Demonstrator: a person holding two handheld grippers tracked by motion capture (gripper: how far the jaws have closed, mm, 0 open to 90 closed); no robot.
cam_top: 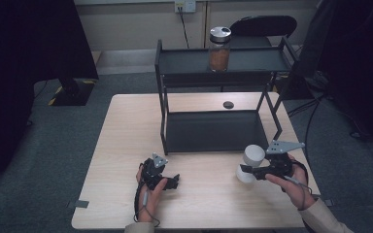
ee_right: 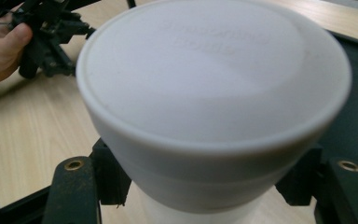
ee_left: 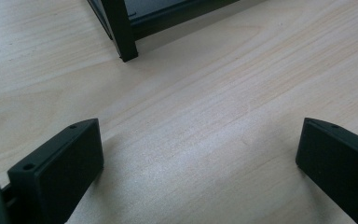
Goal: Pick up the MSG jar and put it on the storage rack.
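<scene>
- The right gripper (cam_top: 246, 169) is clenched on a white bottle (cam_top: 250, 162) with a wide white cap, near the right front of the wooden table (cam_top: 126, 145); in the right gripper view the jaws press the bottle (ee_right: 214, 116) from both sides just under the cap.
- The bottle sits just in front of the black two-level rack (cam_top: 213, 131), close to its right front leg. Whether its base touches the table cannot be told from the high view.
- The left gripper (cam_top: 172, 182) rests low over the table, well apart from the bottle, its jaws spread wide with nothing between them; the left gripper view shows bare wood and one rack leg (ee_left: 121, 32) ahead.
- A glass jar (cam_top: 219, 48) with a metal lid stands on the rack's upper shelf; a small dark disc (cam_top: 228, 104) lies on the table behind the lower shelf.
- The step in hand looks like the pick-up: the grasp is made and the carry is starting.
- The next move probably calls for keeping the bottle upright, clearing the rack's front edge and leg, and setting it on a shelf, likely the lower, bare one.
</scene>
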